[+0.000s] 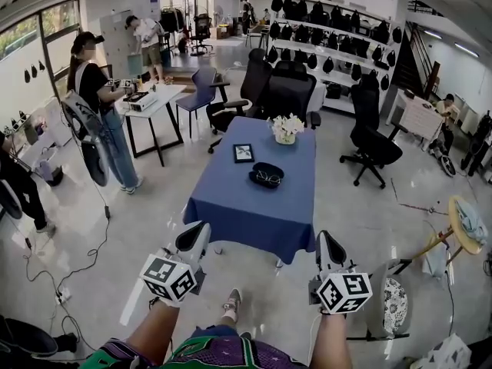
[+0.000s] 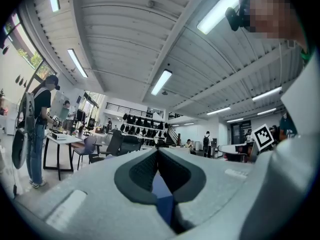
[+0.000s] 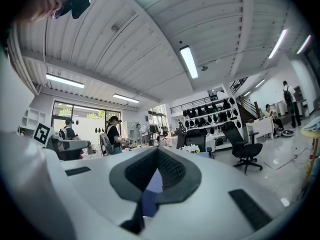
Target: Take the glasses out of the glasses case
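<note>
While standing well back from the table (image 1: 231,198), held the left gripper (image 1: 192,239) and right gripper (image 1: 330,246) low, side by side, with the fingers of both pressed together on nothing. Saw the glasses case (image 1: 254,177) lying open mid-table, glasses (image 1: 269,177) inside, near a small frame (image 1: 243,153) and flowers (image 1: 287,126)

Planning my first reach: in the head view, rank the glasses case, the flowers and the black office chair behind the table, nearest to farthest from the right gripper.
1. The glasses case, middle of the table, ahead and left of the right gripper.
2. The flowers, at the table's far end.
3. The office chair, beyond the table.
</note>
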